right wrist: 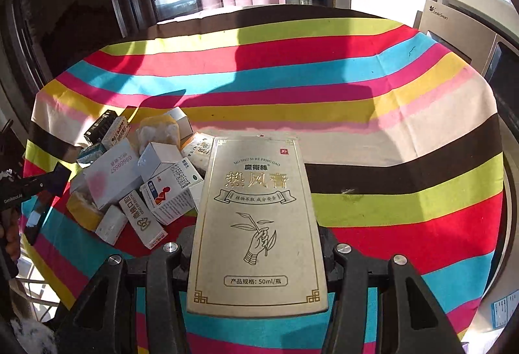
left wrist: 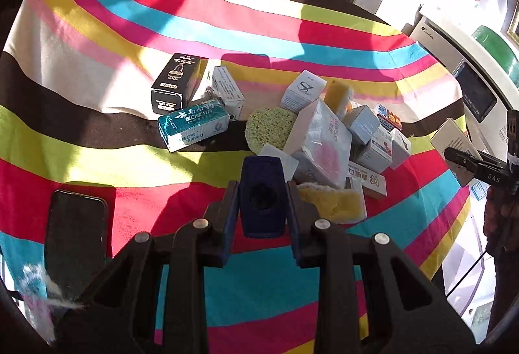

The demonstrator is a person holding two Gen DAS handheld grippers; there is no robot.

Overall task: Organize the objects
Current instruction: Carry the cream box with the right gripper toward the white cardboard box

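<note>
Above the striped tablecloth [right wrist: 405, 88], your left gripper [left wrist: 262, 192] clamps a dark blue plastic block [left wrist: 262, 196] while your right gripper [right wrist: 259, 243] pinches a beige cardboard box [right wrist: 258, 224]; left of it, the jumbled pile of small cartons and sponges [right wrist: 136, 179] awaits sorting, which seems barely begun.

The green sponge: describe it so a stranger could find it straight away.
On the striped tablecloth, find the heap of small boxes. At its left edge, right of the teal box, lies the green sponge: round, porous and lime green, unlike the square-cornered cartons around it.
</note>
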